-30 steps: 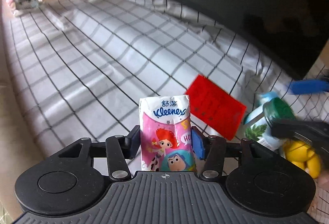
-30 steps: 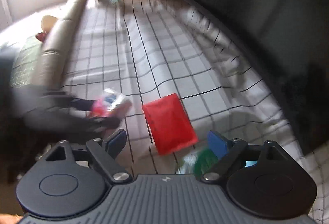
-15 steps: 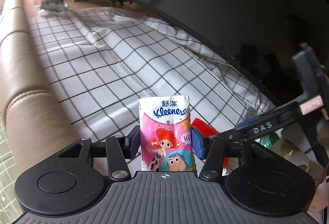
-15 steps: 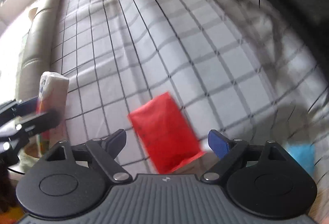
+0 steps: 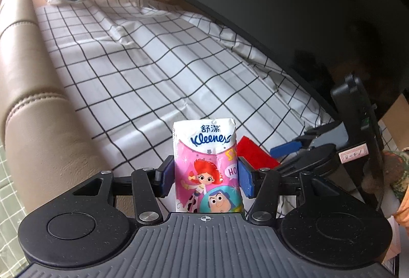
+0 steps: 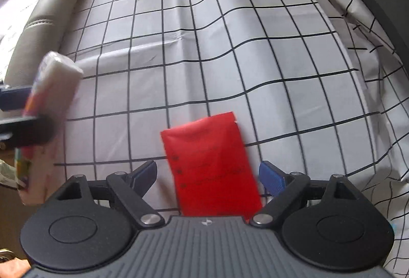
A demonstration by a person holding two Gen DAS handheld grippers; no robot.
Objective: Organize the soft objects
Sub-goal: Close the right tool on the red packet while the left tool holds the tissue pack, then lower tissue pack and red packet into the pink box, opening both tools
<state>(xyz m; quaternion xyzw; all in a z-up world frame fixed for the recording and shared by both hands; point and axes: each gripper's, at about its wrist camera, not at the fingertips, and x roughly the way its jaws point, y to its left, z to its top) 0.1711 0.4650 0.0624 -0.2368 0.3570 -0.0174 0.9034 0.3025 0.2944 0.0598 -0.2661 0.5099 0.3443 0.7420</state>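
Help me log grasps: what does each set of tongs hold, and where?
Left tongs clamp the tissue pack by its sides; right tongs hold nothing, closing around the red packet.

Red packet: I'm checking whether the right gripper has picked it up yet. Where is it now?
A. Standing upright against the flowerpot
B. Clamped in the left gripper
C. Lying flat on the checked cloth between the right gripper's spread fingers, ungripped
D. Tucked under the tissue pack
C. The red packet lies flat on the checked cloth; the right gripper is closing around it, with gaps to both fingers.
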